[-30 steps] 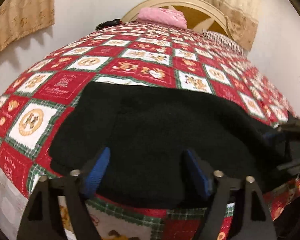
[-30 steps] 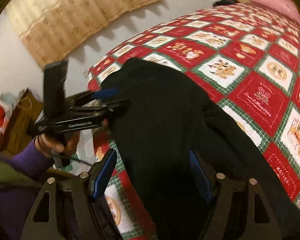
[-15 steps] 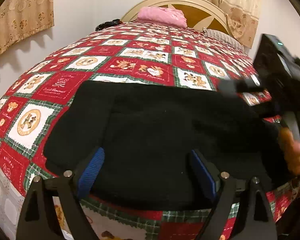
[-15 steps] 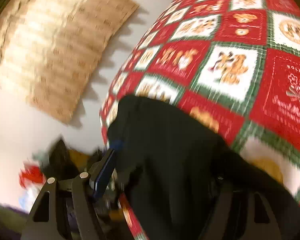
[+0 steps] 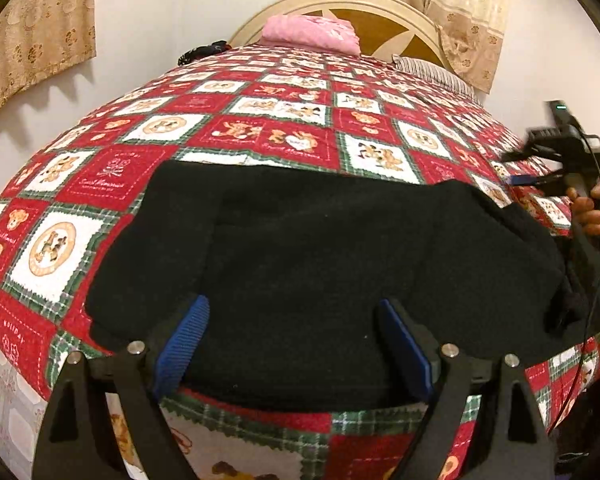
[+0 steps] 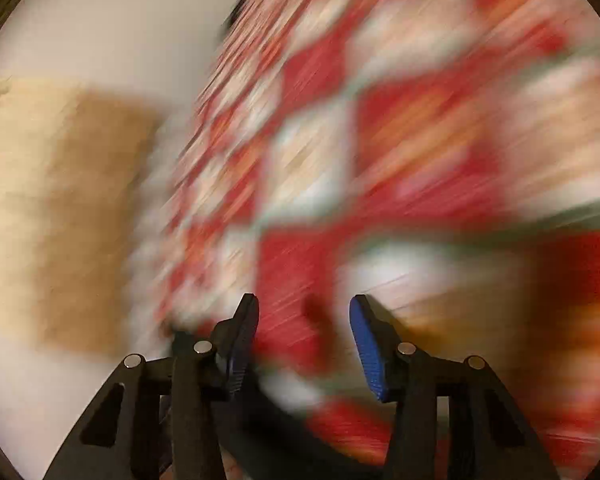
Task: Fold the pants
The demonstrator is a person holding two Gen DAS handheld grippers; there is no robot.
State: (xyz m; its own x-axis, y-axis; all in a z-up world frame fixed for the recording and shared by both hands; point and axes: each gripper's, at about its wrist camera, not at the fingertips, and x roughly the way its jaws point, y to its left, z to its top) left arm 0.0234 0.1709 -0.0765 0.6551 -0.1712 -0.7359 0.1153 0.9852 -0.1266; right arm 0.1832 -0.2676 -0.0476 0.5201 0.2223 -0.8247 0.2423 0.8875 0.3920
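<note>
While the black pants (image 5: pixel 320 272) lie folded in a flat block at the near edge of the quilted bed (image 5: pixel 260 120), the left gripper (image 5: pixel 296 344) hangs wide open over them, holding nothing. Right gripper (image 6: pixel 304 344) is part open and empty, its view motion-blurred. Looks like between folds; next: regrip an edge.

A bed (image 5: pixel 40 332) with a red patchwork quilt (image 5: pixel 284 136) carries black pants (image 5: pixel 320 272) near its foot, a pink pillow (image 5: pixel 312 34) at its head.
</note>
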